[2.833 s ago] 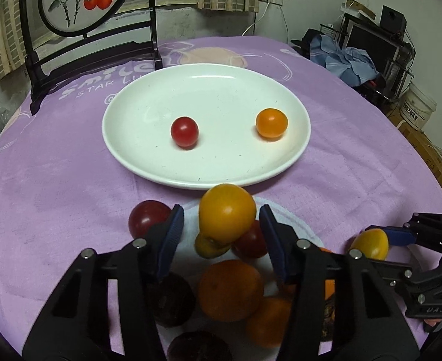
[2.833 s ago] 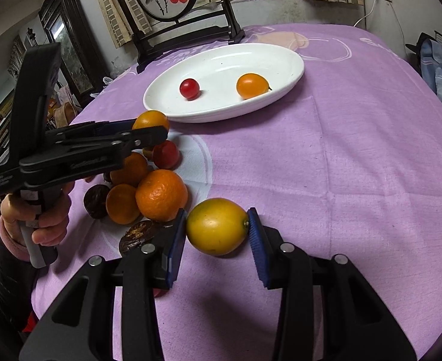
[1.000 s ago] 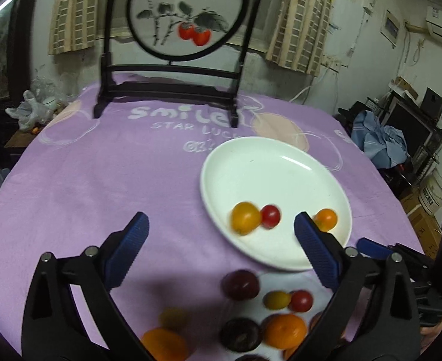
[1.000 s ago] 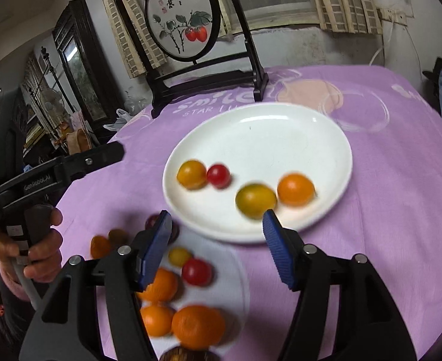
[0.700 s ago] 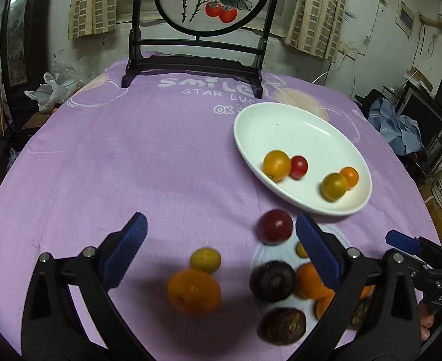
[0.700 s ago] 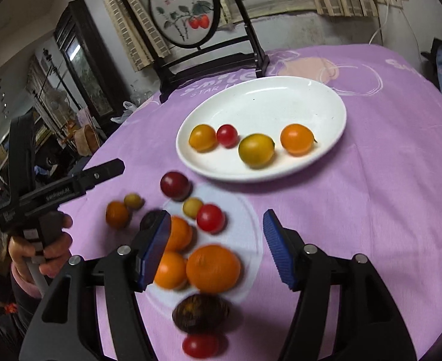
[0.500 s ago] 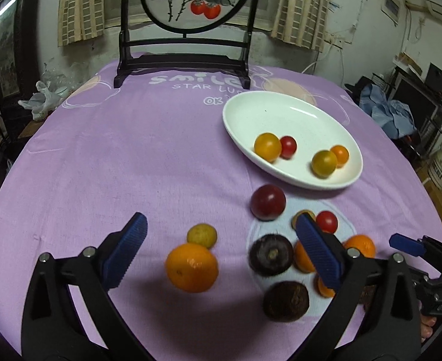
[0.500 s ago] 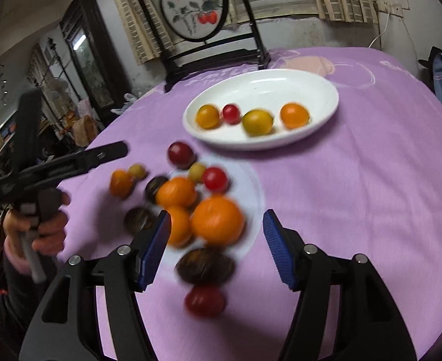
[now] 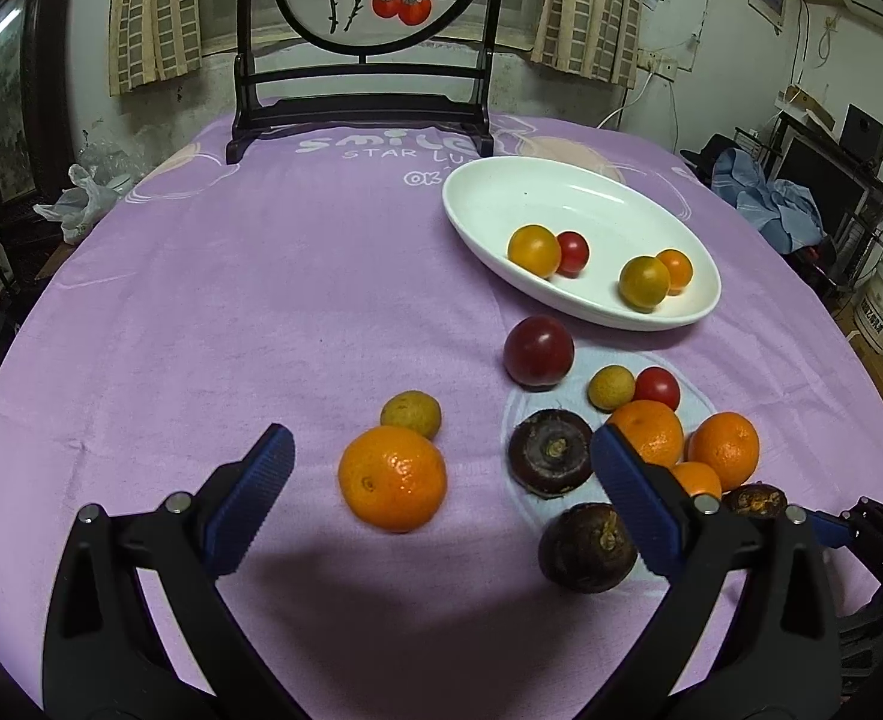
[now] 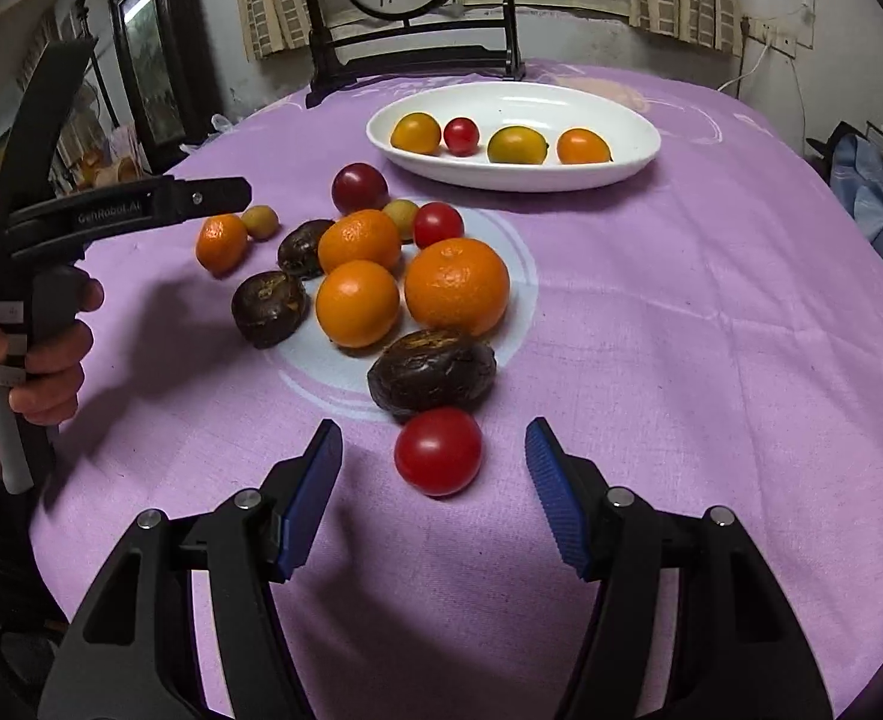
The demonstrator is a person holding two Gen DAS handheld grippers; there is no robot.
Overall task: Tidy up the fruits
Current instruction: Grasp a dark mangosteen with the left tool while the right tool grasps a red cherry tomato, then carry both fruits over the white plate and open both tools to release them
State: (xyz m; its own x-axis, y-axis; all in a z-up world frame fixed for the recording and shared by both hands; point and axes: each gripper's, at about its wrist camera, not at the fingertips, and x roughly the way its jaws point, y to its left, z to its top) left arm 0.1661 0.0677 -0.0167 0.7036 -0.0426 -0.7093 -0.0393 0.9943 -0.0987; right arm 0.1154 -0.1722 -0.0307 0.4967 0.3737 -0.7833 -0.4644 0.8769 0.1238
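Purple cloth covered the round tabletop [image 9: 213, 312], with a dark carved screen stand at its far edge and curtained windows behind. Your white plate [image 10: 633, 120] sat toward the far side and already carried four small fruits, while the loose pile lay nearer you: oranges, dark wrinkled fruits, small yellow ones and tomatoes. Your left hand-held gripper [image 9: 441, 501] hung with its jaws spread wide and nothing pinched, and a lone orange [image 9: 392, 478] sat on the cloth in the gap between them, a small yellow-green fruit [image 9: 410, 414] just behind it. Your right hand-held gripper [image 10: 434, 495] had its jaws closing around a red tomato [image 10: 438, 451], but the pads [image 10: 312, 495] stood clear of it on both sides, so nothing was gripped. That tomato lay on the cloth, touching the dark wrinkled fruit [image 10: 432, 373] behind it. It looked smooth, light and thin-skinned, likely to slip or bruise, so you would have wanted the pads across its widest middle with gentle pressure. The orange looked firmer and heavier, its dimpled peel giving better purchase across its equator.
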